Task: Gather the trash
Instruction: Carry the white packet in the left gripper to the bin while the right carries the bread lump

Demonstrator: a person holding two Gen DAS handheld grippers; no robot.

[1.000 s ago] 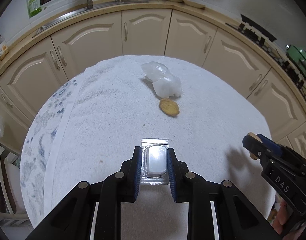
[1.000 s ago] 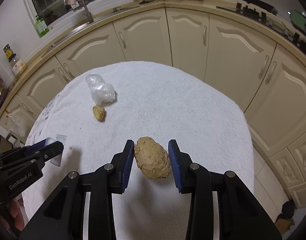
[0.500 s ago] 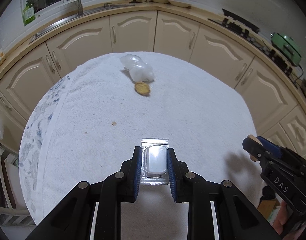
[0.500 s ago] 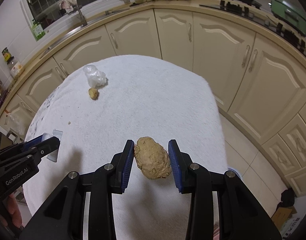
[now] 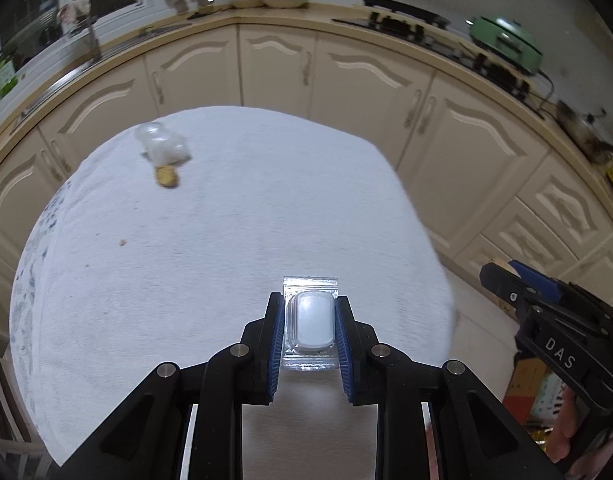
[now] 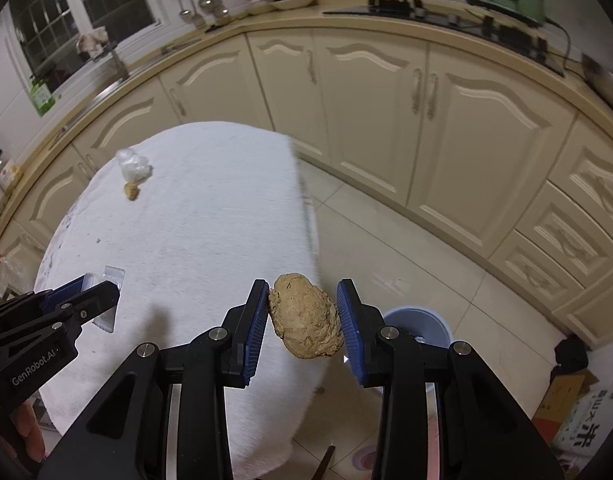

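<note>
My left gripper (image 5: 310, 328) is shut on a clear plastic blister pack (image 5: 310, 322) with a white insert, held above the white towel-covered table (image 5: 246, 248). In the right wrist view my right gripper (image 6: 304, 322) is shut on a crumpled brown paper wad (image 6: 304, 322), at the table's right edge over the floor. The left gripper (image 6: 86, 300) with the blister pack (image 6: 110, 304) also shows at the left of that view. A crumpled clear plastic bag (image 5: 162, 146) and a small brown scrap (image 5: 167, 177) lie at the table's far left.
A light blue bin (image 6: 420, 324) stands on the tiled floor, just behind and right of my right gripper. Cream kitchen cabinets (image 6: 366, 112) curve round the far side. Cardboard boxes (image 6: 578, 416) sit on the floor at the lower right. A tiny crumb (image 5: 123, 242) lies on the towel.
Both grippers have swept to the right with their loads still held. The bag and scrap have slid toward the left of both views, and the floor and the blue bin have come into the right wrist view.
</note>
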